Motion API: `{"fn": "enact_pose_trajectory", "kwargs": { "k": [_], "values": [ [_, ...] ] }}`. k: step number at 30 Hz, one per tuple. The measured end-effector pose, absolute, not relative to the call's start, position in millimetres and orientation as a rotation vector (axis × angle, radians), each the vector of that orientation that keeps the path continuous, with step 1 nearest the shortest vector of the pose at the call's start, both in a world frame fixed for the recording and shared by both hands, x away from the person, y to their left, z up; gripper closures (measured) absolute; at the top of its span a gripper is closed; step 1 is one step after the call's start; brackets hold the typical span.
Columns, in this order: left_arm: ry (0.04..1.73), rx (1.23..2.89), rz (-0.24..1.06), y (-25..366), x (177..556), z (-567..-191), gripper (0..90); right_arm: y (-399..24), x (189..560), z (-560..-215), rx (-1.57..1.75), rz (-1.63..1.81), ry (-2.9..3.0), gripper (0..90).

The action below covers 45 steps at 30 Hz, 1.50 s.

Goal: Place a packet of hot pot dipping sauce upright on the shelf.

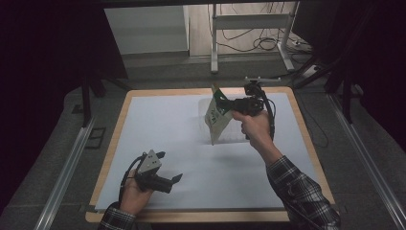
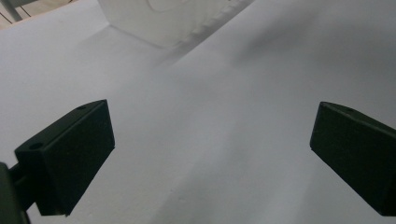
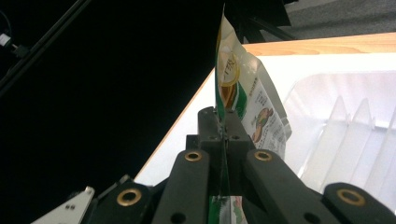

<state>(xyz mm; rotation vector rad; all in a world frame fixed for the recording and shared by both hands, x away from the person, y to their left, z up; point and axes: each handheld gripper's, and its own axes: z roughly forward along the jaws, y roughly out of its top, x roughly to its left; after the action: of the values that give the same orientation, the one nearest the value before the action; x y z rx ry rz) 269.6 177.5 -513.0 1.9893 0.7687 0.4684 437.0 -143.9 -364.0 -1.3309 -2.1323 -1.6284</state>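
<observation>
My right gripper (image 1: 226, 104) (image 3: 223, 125) is shut on the edge of a green, white and tan snack packet (image 1: 216, 120) (image 3: 250, 93). It holds the packet up over the far middle of the table, with the packet's lower corner hanging down. Beside and below the packet lies a white ribbed plastic tray (image 3: 348, 135). My left gripper (image 1: 169, 166) (image 2: 212, 154) rests low at the near left, open. Nothing is between its jaws, only the white sheet (image 2: 219, 93) beneath. The tray's wall (image 2: 159, 21) sits at the top of the left gripper view.
A white sheet (image 1: 201, 167) covers most of the wooden table (image 1: 114, 139). Metal rails run along both sides of the table on the floor. A white frame with cables (image 1: 249, 28) stands behind the far edge.
</observation>
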Motion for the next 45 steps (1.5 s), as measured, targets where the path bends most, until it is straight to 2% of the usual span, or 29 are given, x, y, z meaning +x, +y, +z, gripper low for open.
{"fn": "enact_pose_trajectory", "kwargs": {
  "k": [28,45],
  "values": [
    [0.766,1.978,0.443,178,270,-512,0.0,-120,491,-378,-1.533,-1.667,-2.071,89.3],
    [0.754,1.993,0.443,175,269,-513,0.0,-108,503,-410,-1.603,-1.621,-2.076,88.6]
  ]
}}
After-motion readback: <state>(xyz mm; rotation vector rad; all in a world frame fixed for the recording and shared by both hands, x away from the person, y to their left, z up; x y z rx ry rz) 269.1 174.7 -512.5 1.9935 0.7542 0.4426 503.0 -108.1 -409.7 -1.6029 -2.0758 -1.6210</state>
